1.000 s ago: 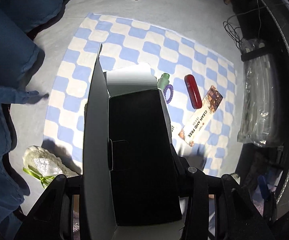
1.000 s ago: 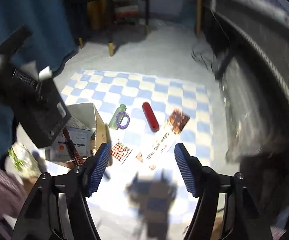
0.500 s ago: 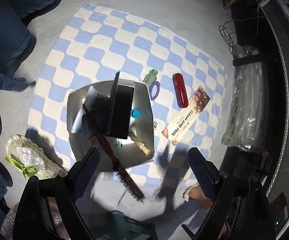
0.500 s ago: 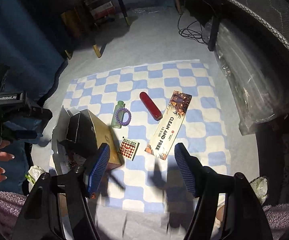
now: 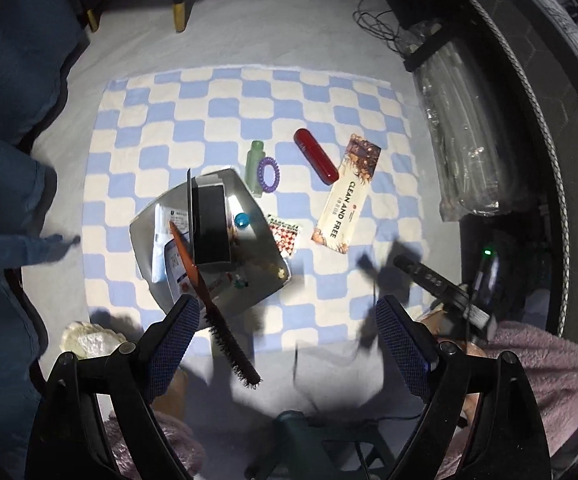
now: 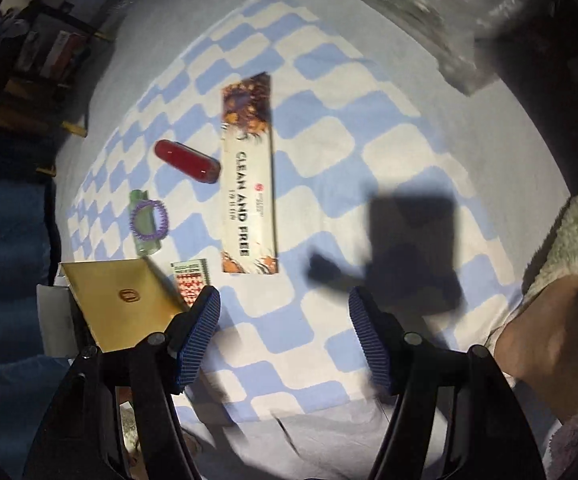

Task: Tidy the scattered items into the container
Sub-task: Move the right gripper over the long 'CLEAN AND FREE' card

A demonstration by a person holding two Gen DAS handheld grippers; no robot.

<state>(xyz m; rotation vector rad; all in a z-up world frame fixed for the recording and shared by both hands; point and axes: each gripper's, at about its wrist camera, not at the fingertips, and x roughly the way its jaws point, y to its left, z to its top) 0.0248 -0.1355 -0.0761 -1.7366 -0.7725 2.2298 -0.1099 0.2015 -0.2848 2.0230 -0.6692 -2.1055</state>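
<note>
The open container [image 5: 143,236] sits on the blue-and-cream checked mat [image 5: 249,100]. In it stands a black box [image 5: 209,224], and a brown hairbrush [image 5: 217,320] sticks out over its near rim. To its right lie a green bottle [image 5: 255,164] with a purple hair tie [image 5: 269,174], a red case [image 5: 315,159], a long "CLEAN AND FREE" box [image 5: 347,196] and a small patterned packet [image 5: 287,234]. My left gripper [image 5: 287,344] hangs open and empty above the container's near side. My right gripper [image 6: 285,336] is open and empty, low over the mat, just short of the long box [image 6: 249,176] and the packet [image 6: 191,280].
A plastic-wrapped bundle [image 5: 465,140] and cables [image 5: 381,20] border the mat's right side. Blue fabric [image 5: 5,120] and chair legs [image 5: 179,12] lie left and far. A pale crumpled bag [image 5: 89,340] sits near left. A foot in a fluffy slipper [image 6: 561,280] rests by the mat.
The left gripper let go of the black box, which now stands in the container, then opened wide and rose. The right gripper dropped toward the mat and rolled, closing in on the long box.
</note>
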